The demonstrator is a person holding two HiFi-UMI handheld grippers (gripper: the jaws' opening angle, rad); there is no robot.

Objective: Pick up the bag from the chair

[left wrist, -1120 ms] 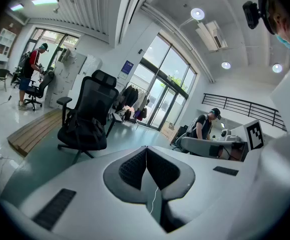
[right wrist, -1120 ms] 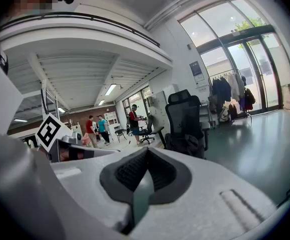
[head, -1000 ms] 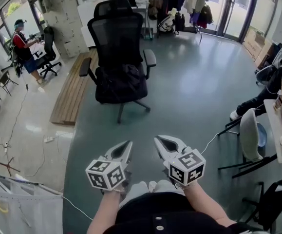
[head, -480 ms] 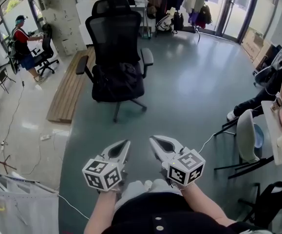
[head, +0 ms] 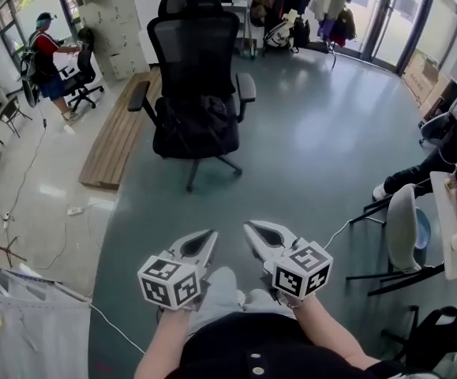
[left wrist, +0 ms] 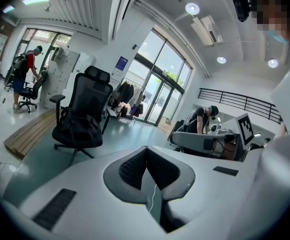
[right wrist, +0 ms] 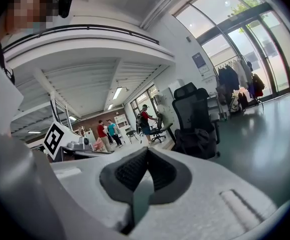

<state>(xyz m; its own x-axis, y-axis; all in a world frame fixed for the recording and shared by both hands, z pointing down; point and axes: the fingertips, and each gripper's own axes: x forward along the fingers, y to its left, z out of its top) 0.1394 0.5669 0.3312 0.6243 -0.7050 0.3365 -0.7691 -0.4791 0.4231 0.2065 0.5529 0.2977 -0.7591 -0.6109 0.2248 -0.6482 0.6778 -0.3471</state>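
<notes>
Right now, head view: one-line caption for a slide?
Left claw and right claw, both shut and empty, face the dark bag on the black office chair.

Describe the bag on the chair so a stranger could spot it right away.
In the middle of the grey floor stands a tall black office chair. The bag is the slumped black one on its seat; other bags lie by the glass doors.

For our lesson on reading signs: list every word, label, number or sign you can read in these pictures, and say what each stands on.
No text here can be read.
Blue wall sign: too small to read.
Square markers on the two cubes: black-and-white patterns, no letters or numbers.
</notes>
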